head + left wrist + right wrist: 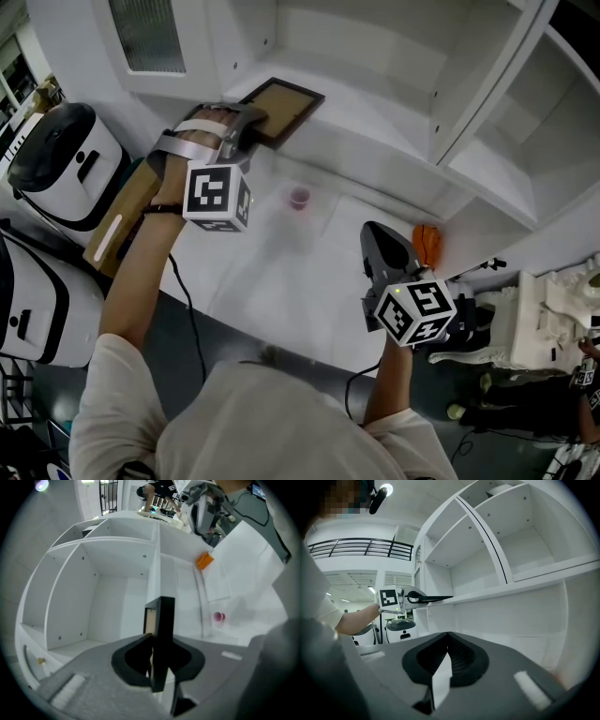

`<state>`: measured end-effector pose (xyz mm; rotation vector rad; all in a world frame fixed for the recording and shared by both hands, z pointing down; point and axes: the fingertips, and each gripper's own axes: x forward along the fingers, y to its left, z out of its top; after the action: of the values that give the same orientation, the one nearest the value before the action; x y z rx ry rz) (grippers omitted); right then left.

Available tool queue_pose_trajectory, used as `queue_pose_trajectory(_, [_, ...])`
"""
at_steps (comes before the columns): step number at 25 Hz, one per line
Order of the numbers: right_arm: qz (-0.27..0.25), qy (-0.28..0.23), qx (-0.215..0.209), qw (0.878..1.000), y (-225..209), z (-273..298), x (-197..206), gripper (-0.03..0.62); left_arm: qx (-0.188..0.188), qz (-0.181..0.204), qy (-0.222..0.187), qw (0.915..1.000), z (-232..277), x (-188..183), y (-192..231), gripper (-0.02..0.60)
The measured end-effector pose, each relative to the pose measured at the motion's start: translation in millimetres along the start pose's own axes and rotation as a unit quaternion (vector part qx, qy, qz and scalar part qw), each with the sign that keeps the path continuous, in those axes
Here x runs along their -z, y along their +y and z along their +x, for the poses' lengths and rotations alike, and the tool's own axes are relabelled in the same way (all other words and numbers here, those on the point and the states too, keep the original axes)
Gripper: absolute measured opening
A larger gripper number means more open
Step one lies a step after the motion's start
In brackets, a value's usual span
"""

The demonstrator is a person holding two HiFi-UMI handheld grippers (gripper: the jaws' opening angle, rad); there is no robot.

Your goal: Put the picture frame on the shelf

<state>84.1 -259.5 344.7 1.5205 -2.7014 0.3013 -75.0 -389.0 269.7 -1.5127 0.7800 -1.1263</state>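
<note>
Left hand-held gripper: jaws only a narrow gap apart, clamped on the picture frame. In the left gripper view the frame sits edge-on in the slot, with its black rim to the right and its tan face to the left, and a jaw sits close on each side. The frame sticks straight out ahead of the jaw tips. It is grasped at its near edge, and most of it is beyond the tips.

In the right gripper view the frame is held about flat, level with a board of the white shelf, and its far end reaches the board's edge. In the head view it lies over that board, in front of the left hand-held gripper. Whether it rests fully on the board, can't tell. Open shelf compartments lie ahead of the left hand-held gripper and to its left.

Right hand-held gripper: jaws together, nothing between them, holding nothing. It hangs low over the white table, well apart from the left hand-held gripper and pointing toward the shelf front.

A small orange object lies just beside the right hand-held gripper, on its right. A small pink cup-like thing sits on the table between the two hand-held grippers, touching neither.
</note>
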Motion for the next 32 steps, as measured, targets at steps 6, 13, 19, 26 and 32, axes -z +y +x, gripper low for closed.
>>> queue_pose_trajectory(6, [0.001,0.001,0.007,1.0,-6,0,0,0.005,0.005,0.0,-0.003,1.0,9,-1,0,0.063])
queue_pose_trajectory(13, [0.003,-0.001,0.014,1.0,-9,-2,1,0.005,0.018,-0.004,-0.002,0.9998,17,-2,0,0.071])
queue_pose_trajectory(19, [0.004,-0.003,0.017,1.0,-8,-4,2,0.005,0.044,-0.009,-0.004,0.999,20,-1,-3,0.102])
queue_pose_trajectory(26, [0.004,-0.006,0.023,1.0,-10,-7,1,0.005,0.051,-0.001,-0.001,0.9987,26,-1,-6,0.14])
queue_pose_trajectory(32, [0.003,-0.005,0.028,1.0,-10,-9,4,0.005,0.062,0.001,0.006,0.9981,33,-1,-9,0.172])
